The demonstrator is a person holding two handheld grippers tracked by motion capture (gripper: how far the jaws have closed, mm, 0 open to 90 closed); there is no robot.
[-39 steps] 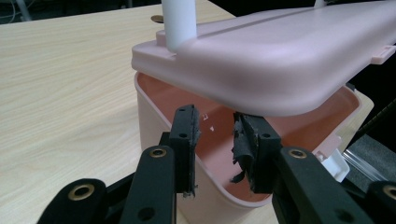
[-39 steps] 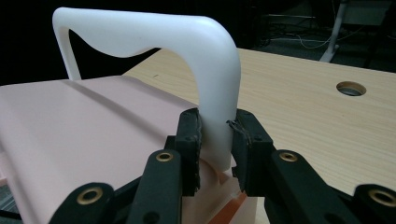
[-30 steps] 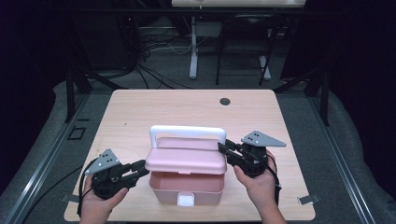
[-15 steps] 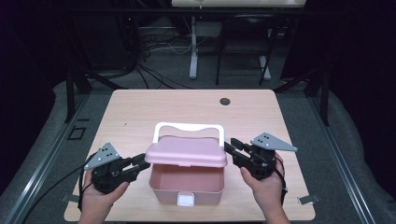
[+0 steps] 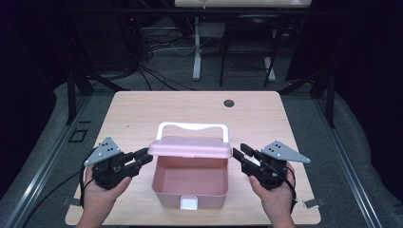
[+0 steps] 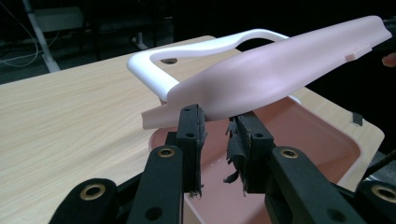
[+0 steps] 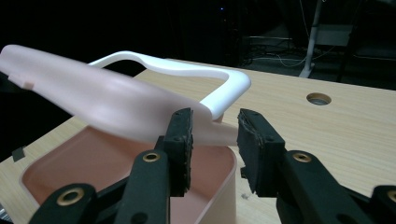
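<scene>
— Where's the pink box [image 5: 189, 183] sitting now?

— Near the front edge of the wooden table [image 5: 142, 114], midway between the person's two hands. Its pink lid [image 5: 190, 147] is lifted clear at the front, so you look straight down into the bare pink inside. The white handle [image 5: 192, 127] stands just behind the lid, and a small white latch [image 5: 189, 203] shows on the front wall.

— And the left gripper [image 5: 145, 157]?

— Its tips are at the lid's left end. In the left gripper view the lid's edge [image 6: 187, 109] lies right at the two jaw tips, over the gap between them. The jaws have just been closing, but I can't tell whether the pads truly press on it.

— The right gripper [image 5: 240, 153]?

— At the lid's right end. In the right gripper view the lid's corner [image 7: 205, 128] reaches in between the jaws, against the left pad [image 7: 181, 135], with a clear gap to the other one. Those jaws have just been opening; they look released, not clenched.

— Anything else on the table?

— A round cable hole [image 5: 229, 103] towards the far edge, well apart from the box.
</scene>
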